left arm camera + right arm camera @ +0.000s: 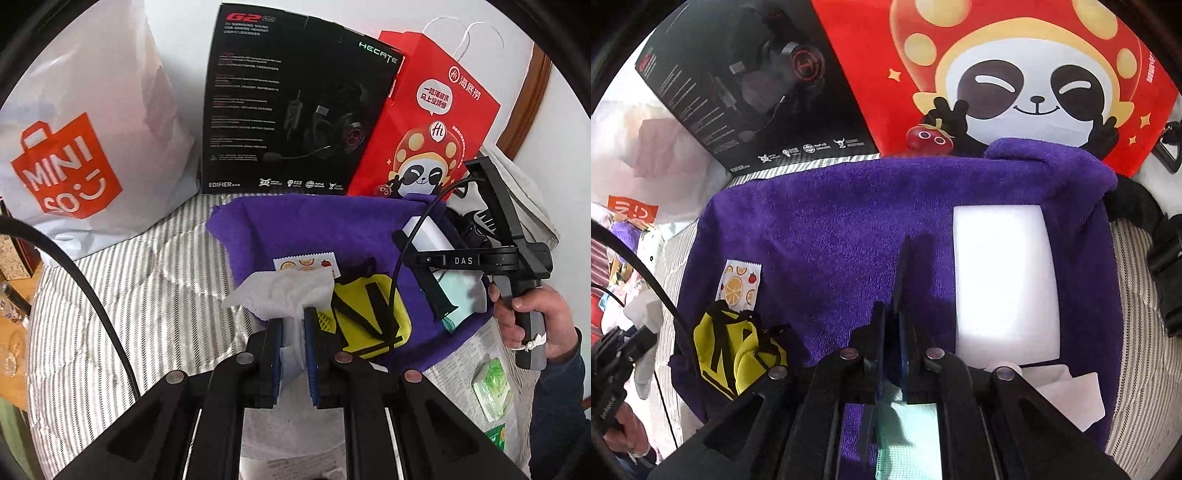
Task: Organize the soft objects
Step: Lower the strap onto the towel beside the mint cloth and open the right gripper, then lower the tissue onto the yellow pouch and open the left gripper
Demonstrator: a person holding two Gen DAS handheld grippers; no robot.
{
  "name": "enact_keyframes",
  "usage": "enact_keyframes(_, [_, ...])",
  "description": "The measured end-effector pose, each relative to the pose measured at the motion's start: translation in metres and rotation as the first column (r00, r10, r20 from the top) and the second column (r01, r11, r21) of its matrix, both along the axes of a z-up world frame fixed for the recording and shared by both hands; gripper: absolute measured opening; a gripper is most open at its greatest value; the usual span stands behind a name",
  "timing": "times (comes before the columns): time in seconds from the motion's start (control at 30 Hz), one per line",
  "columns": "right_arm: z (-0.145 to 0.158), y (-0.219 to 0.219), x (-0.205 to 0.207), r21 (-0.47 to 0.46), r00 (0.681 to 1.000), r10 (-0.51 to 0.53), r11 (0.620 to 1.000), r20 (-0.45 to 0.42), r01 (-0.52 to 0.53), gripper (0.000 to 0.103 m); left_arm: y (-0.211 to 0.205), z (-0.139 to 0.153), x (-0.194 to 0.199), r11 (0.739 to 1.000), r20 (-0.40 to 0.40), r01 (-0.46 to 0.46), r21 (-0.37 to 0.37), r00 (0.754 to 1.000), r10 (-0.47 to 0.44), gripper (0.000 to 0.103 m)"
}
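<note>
A purple towel (295, 221) lies spread on the striped bedding (147, 295). My left gripper (293, 321) is shut on a crumpled white tissue (284, 291) above the towel's near edge. On the towel lie a yellow pouch (369, 317) with black straps, a fruit-print sachet (306, 263) and a white block (1001, 280). At the towel's right, a hand (532, 317) holds my right gripper (443, 306), pointing steeply down. Its jaws stand almost together (894, 317), and a pale green cloth (908, 432) comes out from between the pads. A white tissue (1071, 395) lies beside it.
Against the wall stand a white Miniso bag (66, 162), a black headset box (295, 103) and a red panda paper bag (424, 110). Green packets (491, 387) lie on newspaper at the right. A black strap with a buckle (1167, 280) lies right of the towel.
</note>
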State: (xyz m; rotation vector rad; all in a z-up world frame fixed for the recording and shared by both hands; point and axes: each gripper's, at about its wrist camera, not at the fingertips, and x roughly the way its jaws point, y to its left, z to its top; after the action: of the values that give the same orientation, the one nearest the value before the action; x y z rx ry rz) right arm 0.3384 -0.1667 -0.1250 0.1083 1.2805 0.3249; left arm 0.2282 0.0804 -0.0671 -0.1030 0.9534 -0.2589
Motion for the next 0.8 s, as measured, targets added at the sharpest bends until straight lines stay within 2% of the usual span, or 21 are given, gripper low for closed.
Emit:
enact_keyframes(0.03, [0.001, 0.000, -0.001, -0.002, 1.000, 0.004, 1.000, 0.002, -0.004, 0.016, 0.002, 0.001, -0.002, 1.000, 0.001, -0.002, 0.001, 1.000, 0.002, 0.012])
enact_keyframes(0.07, [0.002, 0.003, -0.002, -0.007, 1.000, 0.010, 1.000, 0.004, -0.010, 0.028, 0.004, 0.002, -0.004, 1.000, 0.003, -0.003, 0.002, 1.000, 0.003, 0.012])
enact_keyframes(0.1, [0.003, 0.004, -0.004, -0.017, 1.000, 0.017, 1.000, 0.009, -0.017, 0.035, 0.005, 0.004, -0.006, 1.000, 0.005, -0.004, 0.004, 1.000, 0.004, 0.012])
enact_keyframes(0.13, [0.004, 0.005, -0.006, -0.024, 1.000, 0.019, 1.000, 0.016, -0.019, 0.045, 0.008, 0.005, -0.009, 1.000, 0.008, -0.005, 0.007, 1.000, 0.005, 0.011])
enact_keyframes(0.23, [0.014, 0.008, -0.015, -0.034, 0.999, 0.019, 0.999, 0.046, -0.017, 0.055, 0.014, 0.008, -0.015, 1.000, 0.011, -0.012, 0.013, 1.000, 0.012, 0.011])
enact_keyframes(0.53, [0.046, 0.001, -0.043, -0.025, 0.995, 0.001, 1.000, 0.097, 0.002, 0.059, 0.022, 0.027, -0.034, 1.000, 0.045, -0.010, 0.016, 0.999, 0.009, 0.011])
enact_keyframes(0.8, [0.068, -0.017, -0.072, -0.017, 0.988, -0.003, 1.000, 0.154, 0.006, 0.059, 0.001, 0.042, -0.033, 1.000, 0.072, 0.025, 0.016, 0.997, -0.026, 0.012])
